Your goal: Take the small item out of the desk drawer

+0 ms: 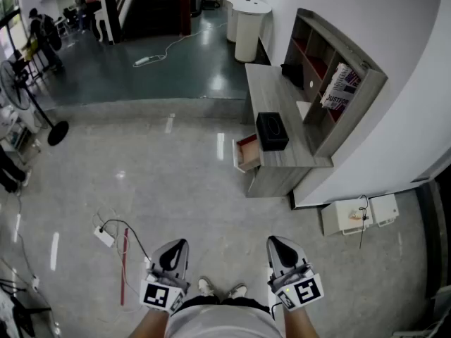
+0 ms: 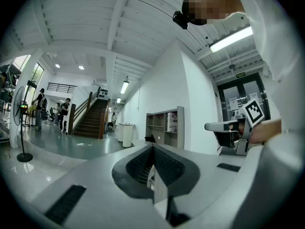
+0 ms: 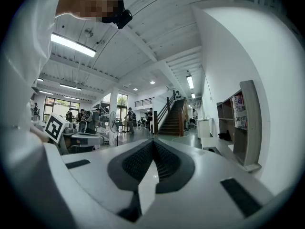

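The grey desk [image 1: 278, 94] stands against the right wall, several steps ahead of me. Its drawer [image 1: 247, 153] is pulled out to the left and shows a reddish inside; I cannot make out any small item in it. My left gripper [image 1: 175, 247] and right gripper [image 1: 277, 243] are low by my waist, far from the desk, both shut and empty. In the left gripper view the shut jaws [image 2: 152, 150] point toward the desk and shelf unit [image 2: 165, 124]. The right gripper view shows shut jaws [image 3: 152, 145] with the shelf unit [image 3: 242, 123] at the right.
A black box [image 1: 271, 131] sits on the desk beside a wooden shelf unit [image 1: 331, 83]. On the floor to my left lie a power strip [image 1: 104, 236] with cables and a red stick [image 1: 124, 266]. White boxes [image 1: 356, 215] rest by the wall. A standing fan [image 1: 28, 97] stands far left.
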The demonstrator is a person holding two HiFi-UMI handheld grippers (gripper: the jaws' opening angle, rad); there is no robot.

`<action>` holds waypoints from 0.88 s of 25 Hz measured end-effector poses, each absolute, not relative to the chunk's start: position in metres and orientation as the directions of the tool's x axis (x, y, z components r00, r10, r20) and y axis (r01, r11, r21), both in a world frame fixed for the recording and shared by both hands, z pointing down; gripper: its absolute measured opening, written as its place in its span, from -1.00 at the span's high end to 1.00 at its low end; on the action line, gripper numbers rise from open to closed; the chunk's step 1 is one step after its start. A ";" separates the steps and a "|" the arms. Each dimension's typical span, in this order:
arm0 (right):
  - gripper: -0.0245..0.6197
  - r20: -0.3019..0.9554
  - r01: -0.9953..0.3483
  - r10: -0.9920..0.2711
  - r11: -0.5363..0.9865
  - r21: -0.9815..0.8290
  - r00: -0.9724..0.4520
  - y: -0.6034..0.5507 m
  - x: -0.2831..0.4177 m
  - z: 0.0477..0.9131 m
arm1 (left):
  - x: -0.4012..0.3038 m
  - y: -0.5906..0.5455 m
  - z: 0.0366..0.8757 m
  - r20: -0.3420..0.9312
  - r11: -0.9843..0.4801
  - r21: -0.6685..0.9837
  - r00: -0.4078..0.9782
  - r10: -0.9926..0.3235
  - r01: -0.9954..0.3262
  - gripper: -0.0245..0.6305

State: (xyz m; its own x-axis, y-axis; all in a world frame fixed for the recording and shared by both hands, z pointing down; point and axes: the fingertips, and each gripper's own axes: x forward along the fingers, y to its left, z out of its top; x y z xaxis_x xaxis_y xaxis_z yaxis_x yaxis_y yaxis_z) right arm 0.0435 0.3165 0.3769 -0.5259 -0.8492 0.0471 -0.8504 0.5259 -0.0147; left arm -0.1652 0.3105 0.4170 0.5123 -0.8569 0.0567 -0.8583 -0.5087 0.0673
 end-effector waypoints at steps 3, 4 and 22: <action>0.86 0.052 -0.850 -0.849 0.526 -0.014 -0.526 0.313 0.040 0.379 | -0.170 0.307 0.420 0.031 -0.510 0.051 0.511 -0.859 -0.859 0.87; 0.86 0.055 -0.850 -0.849 0.526 -0.014 -0.526 0.312 0.038 0.380 | -0.170 0.306 0.420 0.033 -0.511 0.052 0.513 -0.858 -0.858 0.87; 0.86 0.072 -0.845 -0.843 0.531 -0.059 -0.534 0.310 0.036 0.387 | -0.150 0.297 0.428 0.065 -0.561 0.101 0.568 -0.820 -0.821 0.87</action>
